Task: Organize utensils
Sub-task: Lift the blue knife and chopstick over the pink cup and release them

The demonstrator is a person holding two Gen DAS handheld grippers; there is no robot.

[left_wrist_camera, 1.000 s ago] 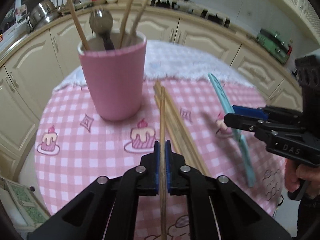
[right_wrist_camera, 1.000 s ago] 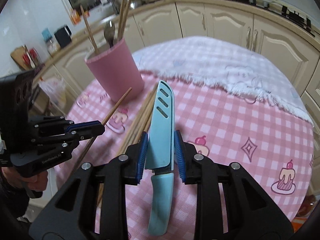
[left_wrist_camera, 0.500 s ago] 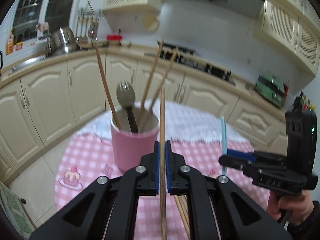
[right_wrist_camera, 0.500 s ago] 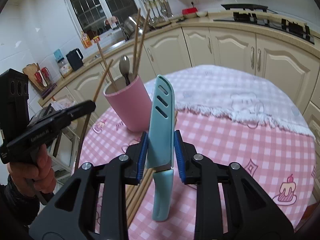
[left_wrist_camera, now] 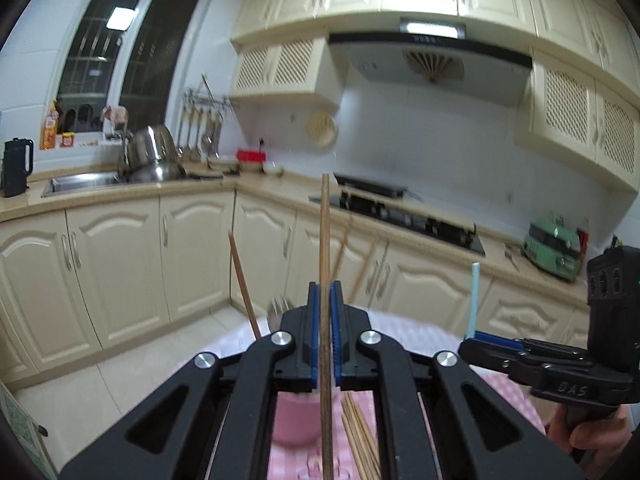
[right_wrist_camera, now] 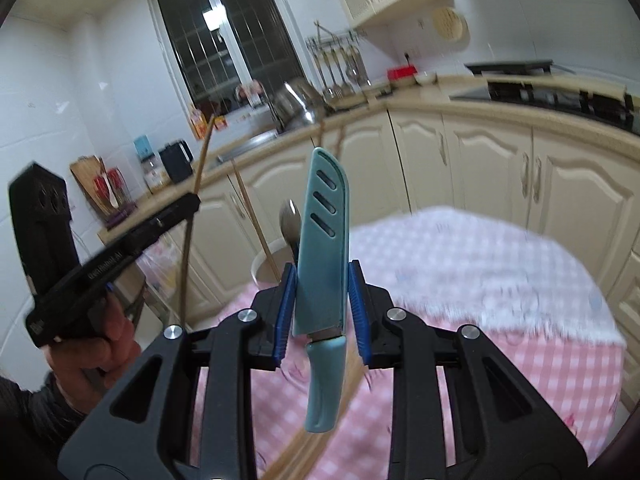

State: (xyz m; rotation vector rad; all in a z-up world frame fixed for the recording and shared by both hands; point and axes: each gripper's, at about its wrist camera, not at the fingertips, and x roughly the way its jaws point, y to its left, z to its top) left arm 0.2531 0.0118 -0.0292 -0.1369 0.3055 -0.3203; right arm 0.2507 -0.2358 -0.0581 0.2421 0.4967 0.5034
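I've lifted both hands off the table: my left gripper (left_wrist_camera: 324, 334) clamps a chopstick (left_wrist_camera: 325, 240), my right gripper (right_wrist_camera: 320, 312) the sheathed knife (right_wrist_camera: 322, 248), with the pink cup (left_wrist_camera: 296, 420) now low in frame, ready for loading.

A single wooden chopstick (left_wrist_camera: 325, 280) stands upright at frame centre, pinched between blue pads. A teal sheathed knife (right_wrist_camera: 322, 280) stands tip-up. Loose chopsticks (left_wrist_camera: 360, 432) lie beside the pink cup (left_wrist_camera: 296, 420), which holds a spoon (right_wrist_camera: 290, 220).
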